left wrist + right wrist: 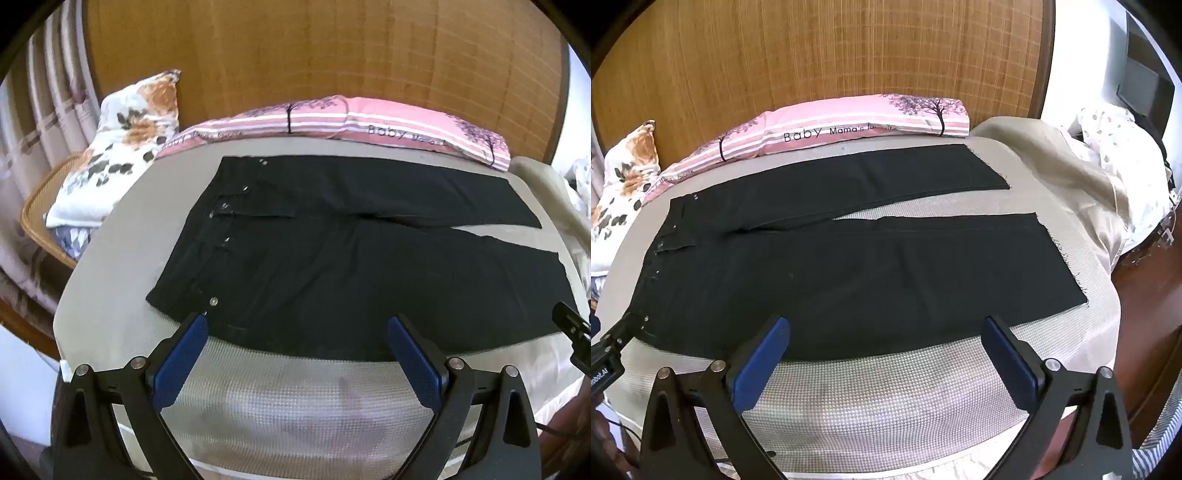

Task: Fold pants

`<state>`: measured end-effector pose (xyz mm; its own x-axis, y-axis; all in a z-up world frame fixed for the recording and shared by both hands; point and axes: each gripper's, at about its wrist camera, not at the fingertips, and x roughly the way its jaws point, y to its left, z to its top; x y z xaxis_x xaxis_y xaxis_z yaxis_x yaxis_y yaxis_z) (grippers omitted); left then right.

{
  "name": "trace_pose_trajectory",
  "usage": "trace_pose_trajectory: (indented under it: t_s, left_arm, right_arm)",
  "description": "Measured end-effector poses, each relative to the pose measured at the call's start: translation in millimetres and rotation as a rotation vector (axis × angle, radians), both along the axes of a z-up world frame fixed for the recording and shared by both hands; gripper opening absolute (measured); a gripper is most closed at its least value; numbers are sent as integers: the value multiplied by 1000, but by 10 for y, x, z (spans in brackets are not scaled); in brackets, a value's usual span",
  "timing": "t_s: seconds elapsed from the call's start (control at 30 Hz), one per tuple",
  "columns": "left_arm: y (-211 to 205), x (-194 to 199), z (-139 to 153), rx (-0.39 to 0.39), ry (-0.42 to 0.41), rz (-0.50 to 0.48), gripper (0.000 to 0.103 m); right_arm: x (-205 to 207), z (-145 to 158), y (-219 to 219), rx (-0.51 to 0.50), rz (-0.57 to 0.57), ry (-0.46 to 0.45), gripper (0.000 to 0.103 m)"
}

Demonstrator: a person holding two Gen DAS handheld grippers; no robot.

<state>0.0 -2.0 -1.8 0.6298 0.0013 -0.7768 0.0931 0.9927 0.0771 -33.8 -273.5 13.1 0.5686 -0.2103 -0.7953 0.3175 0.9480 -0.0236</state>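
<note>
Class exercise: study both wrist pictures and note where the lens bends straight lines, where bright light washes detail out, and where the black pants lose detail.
Left wrist view: the bed's edge bows, dark corners ring the frame, and the curtains look smeared. Right wrist view: the white wall is washed out, while the pants read as nearly flat black; only the rivets and frayed hems stand out.

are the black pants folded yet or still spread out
Spread out: the black pants lie flat on the bed, both legs apart and full length.
</note>
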Motion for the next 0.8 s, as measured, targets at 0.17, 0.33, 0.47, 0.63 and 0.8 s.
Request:
trace_pose_trajectory:
  t_s: [0.17, 0.33, 0.47, 0.63, 0.8]
  left_arm:
    - [204, 39, -108, -101, 58, 23, 97]
    - [161, 22, -97, -59, 59, 24, 97]
    - [137, 40, -127, -13, 64, 35, 97]
    - [145, 25, -141, -54, 66, 12, 97]
    - [171, -3, -146, -83, 58, 2, 97]
  right_arm:
    - [6, 18, -4, -1, 0, -4, 103]
    - [3, -12, 17, -5, 1, 1, 103]
    - [-14, -59, 32, 0, 0, 1, 103]
    - [21, -42, 26, 2, 4, 6, 103]
    - [25, -46, 10, 6, 3, 8, 103]
